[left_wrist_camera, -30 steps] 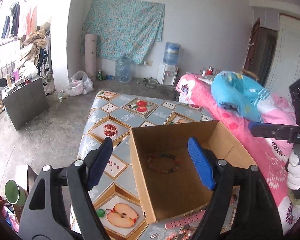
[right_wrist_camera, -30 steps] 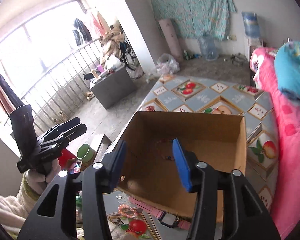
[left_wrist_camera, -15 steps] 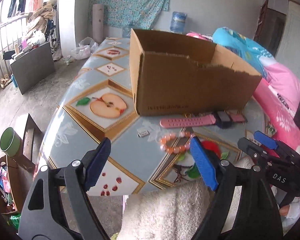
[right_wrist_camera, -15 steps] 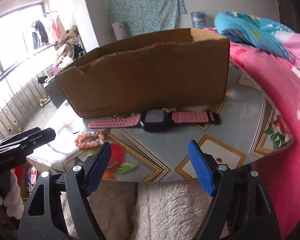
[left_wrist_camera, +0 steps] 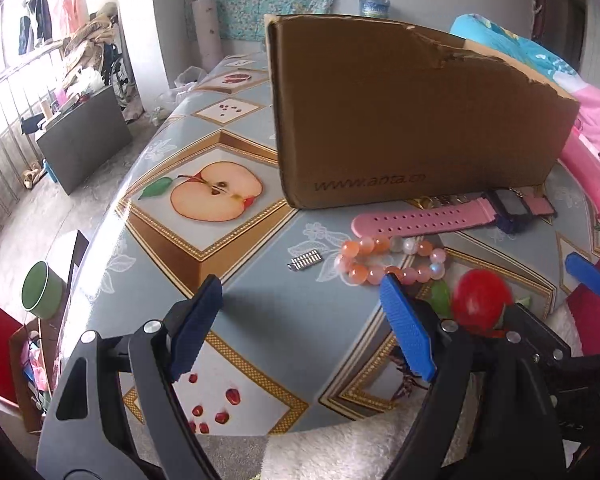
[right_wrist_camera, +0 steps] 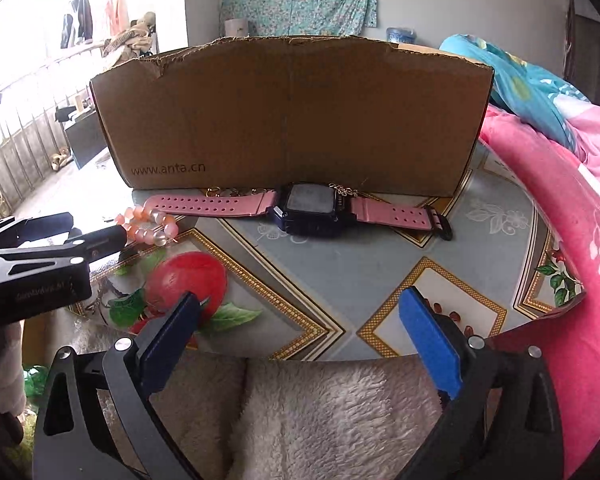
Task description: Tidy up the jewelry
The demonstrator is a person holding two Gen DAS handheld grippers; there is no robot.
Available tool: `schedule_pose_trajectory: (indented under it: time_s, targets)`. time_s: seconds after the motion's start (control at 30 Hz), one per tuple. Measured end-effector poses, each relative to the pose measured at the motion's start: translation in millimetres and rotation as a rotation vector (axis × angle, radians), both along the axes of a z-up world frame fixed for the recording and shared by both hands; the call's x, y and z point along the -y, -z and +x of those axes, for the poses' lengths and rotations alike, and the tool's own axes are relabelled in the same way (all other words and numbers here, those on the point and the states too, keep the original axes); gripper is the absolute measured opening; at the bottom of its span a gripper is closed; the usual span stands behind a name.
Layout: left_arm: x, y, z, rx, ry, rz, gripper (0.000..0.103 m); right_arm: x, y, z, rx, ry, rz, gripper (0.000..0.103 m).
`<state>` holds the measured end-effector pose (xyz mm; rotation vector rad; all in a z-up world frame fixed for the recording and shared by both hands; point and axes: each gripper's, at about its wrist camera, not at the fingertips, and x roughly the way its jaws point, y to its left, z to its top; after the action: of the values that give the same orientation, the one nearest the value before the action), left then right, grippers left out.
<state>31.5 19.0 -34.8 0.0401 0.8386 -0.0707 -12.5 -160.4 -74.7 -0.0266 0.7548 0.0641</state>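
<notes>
table (left_wrist_camera: 260, 312): fruit-print cloth over the top; near edge curves just below both grippers, fleece fabric (right_wrist_camera: 320, 408) seen under it. Left half is bare, most free room there.
box (left_wrist_camera: 412, 120): brown cardboard, upright on table, torn top rim; blocks the far side. Inside not visible.
bedding (right_wrist_camera: 572, 208): pink, pressed against table's right edge, no gap seen on that side.
L gripper (left_wrist_camera: 300, 328): jaws wide apart, nothing btwn them; over bare cloth near front edge.
R gripper (right_wrist_camera: 304, 320): jaws opening, nothing btwn them; at front edge, over cloth.
watch (right_wrist_camera: 300, 208): pink strap, dark case, laid flat along box's front wall, just beside it. Straight ahead of R gripper, well apart; bare cloth btwn.
bead bracelet (left_wrist_camera: 388, 260): peach/pink beads, just in front of watch strap end. Just beyond L gripper's right pad (left_wrist_camera: 408, 328), outside the jaw gap.
chain (right_wrist_camera: 236, 191): gold, wedged btwn watch strap and box wall; partly hidden.
metal clip (left_wrist_camera: 305, 260): small, silver, just left of bracelet, ahead of L gripper.
</notes>
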Motion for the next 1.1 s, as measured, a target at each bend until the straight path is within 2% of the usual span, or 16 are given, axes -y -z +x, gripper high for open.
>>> schedule_pose_trajectory:
  time_s: [0.2,0.33,0.5,0.57,0.73,0.8,0.9,1.1]
  targets:
    - [-3.8,0.1,3.1,0.000,0.016,0.006,0.078,0.1,0.9,-8.2,0.028,-0.008,-0.012,0.097]
    - [-5.2,1.3,3.8,0.010,0.005,0.000,0.084,-2.9,1.3,-10.6,0.029,-0.008,-0.021,0.097]
    - [-6.2,2.2,6.2,0.008,0.015,0.017,0.092,6.2,-7.2,-5.8,-0.021,-0.043,0.047,0.097]
    - [-8.7,2.8,7.7,0.000,0.016,0.004,0.094,13.6,-13.6,-6.8,0.000,-0.030,0.076,0.097]
    - [-10.1,3.6,8.3,0.005,0.021,0.001,0.095,29.9,-33.0,1.1,0.041,-0.016,0.093,0.082]
    - [-10.9,3.4,8.3,0.009,0.025,0.000,0.095,39.0,-37.3,11.2,0.026,-0.015,0.120,0.070]
    - [-12.9,0.8,7.3,0.012,0.048,-0.004,0.095,46.5,-41.8,25.0,0.000,-0.044,0.159,0.058]
    - [-12.1,-22.9,-6.9,0.115,0.111,-0.037,0.095,47.8,-45.1,44.3,-0.036,-0.138,0.205,0.054]
